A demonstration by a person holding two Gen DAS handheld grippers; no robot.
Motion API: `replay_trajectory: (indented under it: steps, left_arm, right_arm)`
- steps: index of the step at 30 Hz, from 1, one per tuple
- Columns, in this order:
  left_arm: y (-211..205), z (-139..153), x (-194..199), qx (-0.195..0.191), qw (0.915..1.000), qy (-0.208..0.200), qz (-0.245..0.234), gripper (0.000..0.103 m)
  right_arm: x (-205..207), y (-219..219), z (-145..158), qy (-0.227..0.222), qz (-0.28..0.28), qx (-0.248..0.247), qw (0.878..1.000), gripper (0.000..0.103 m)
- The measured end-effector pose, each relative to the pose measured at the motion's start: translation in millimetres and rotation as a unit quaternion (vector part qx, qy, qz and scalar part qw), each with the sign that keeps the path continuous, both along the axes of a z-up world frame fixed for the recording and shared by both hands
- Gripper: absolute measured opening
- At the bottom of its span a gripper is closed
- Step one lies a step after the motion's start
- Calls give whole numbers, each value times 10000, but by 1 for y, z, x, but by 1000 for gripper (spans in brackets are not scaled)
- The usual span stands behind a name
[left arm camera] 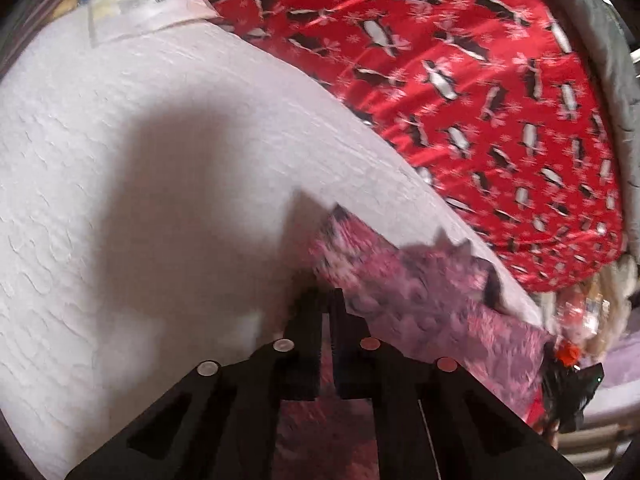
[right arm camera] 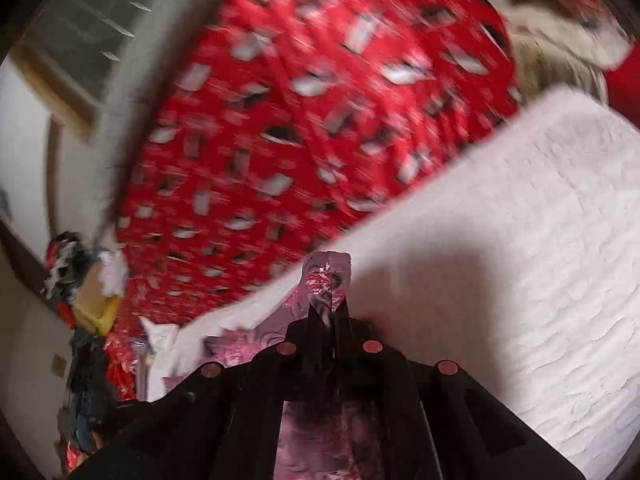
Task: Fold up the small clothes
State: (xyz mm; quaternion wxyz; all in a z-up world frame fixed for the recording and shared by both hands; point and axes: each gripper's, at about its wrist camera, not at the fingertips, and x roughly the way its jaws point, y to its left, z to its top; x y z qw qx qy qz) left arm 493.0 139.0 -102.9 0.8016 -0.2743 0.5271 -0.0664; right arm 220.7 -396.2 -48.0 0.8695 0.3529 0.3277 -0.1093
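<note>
Pink garment (left arm camera: pixel 420 292) on white pad (left arm camera: pixel 120 200), each end pinched in closed left gripper (left arm camera: pixel 329 300) and right gripper (right arm camera: pixel 330 312); step: edge gripped; next, likely carry across for fold.

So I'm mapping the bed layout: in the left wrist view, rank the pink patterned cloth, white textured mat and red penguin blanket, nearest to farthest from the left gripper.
1. pink patterned cloth, at the jaws, trailing right.
2. white textured mat, beneath and left.
3. red penguin blanket, beyond the mat, upper right.
</note>
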Motion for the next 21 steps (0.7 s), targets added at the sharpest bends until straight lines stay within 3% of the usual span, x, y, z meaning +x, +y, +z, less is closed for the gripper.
replay_trajectory:
  steps: [2, 3, 4, 6, 8, 10, 12, 13, 14, 16, 19, 20, 21]
  left_arm:
    - [-3, -5, -1, 98, 9999, 72, 101, 2]
    - [-4, -4, -3, 67, 9998, 66, 146, 2]
    - [-8, 0, -11, 74, 9998, -7, 170, 2]
    - [-4, 23, -38, 131, 9990, -405, 146, 2]
    - [-3, 40, -63, -83, 9970, -764, 8, 2]
    - [-14, 51, -83, -285, 9941, -1025, -205, 2]
    - [-33, 49, -96, -292, 9933, -1015, -477, 3]
    - [-45, 45, -98, -106, 9934, -955, -627, 3]
    - [-53, 41, -97, 202, 9933, -930, -648, 3]
    - [-73, 21, -96, 900, 9908, -642, -776, 3]
    - [-82, 2, -95, 1231, 9884, -482, -751, 3]
    - [-82, 4, -96, 1192, 9890, -506, -714, 3]
    - [-80, 6, -97, 1128, 9905, -458, -640, 3]
  right_arm:
    - [11, -3, -28, 719, 58, 130, 9973, 8]
    - [10, -2, -34, 809, 54, 87, 9967, 7]
    - [6, 0, -29, 681, 33, 37, 9977, 17]
    - [-7, 3, -11, 445, 20, 13, 9990, 20]
    - [-25, 7, -1, 172, 153, 90, 9997, 32]
    - [-42, 14, -2, 175, 199, 112, 9996, 42]
    - [-53, 20, -13, 343, 325, 290, 9985, 42]
    - [-58, 25, -21, 484, 403, 365, 9973, 42]
    - [-61, 30, -24, 606, 483, 358, 9964, 35]
    - [-67, 45, -25, 728, 782, 45, 9943, 7]
    - [-86, 49, -6, 288, 562, -246, 9977, 5]
    - [-88, 46, -10, 352, 483, -172, 9981, 5]
    - [-87, 44, -22, 735, 487, -146, 9960, 5]
